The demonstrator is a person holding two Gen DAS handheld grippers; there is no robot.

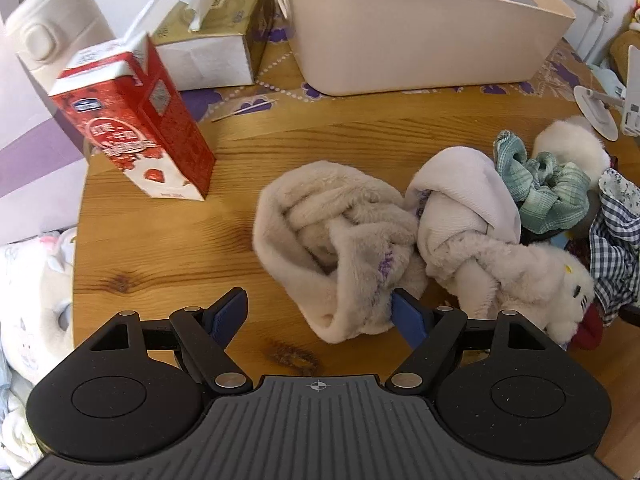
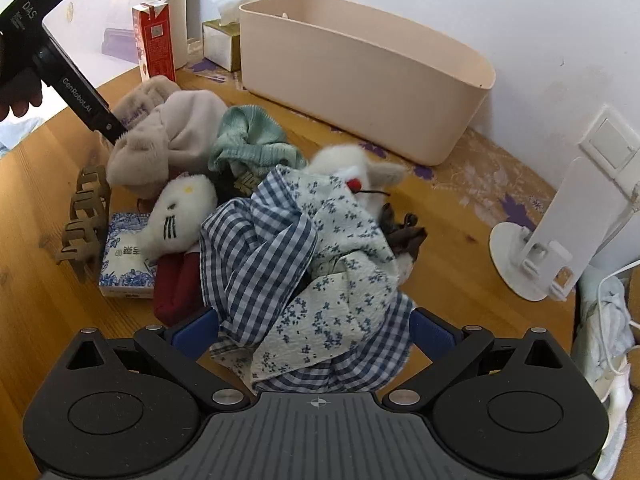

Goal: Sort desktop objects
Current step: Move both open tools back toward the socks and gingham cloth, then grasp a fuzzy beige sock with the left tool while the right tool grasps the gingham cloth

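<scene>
A beige fluffy headband lies on the round wooden table. My left gripper is open, its right blue pad touching the headband's near edge. In the right wrist view the left gripper reaches the same headband. A blue checked and floral scrunchie lies between the open jaws of my right gripper. A green scrunchie, a white cat plush and a white fluffy piece lie in the pile. A pink bin stands behind.
A red milk carton, a tissue box and a white bottle stand at the far left. A small tissue pack, a brown hair clip and a white stand sit on the table.
</scene>
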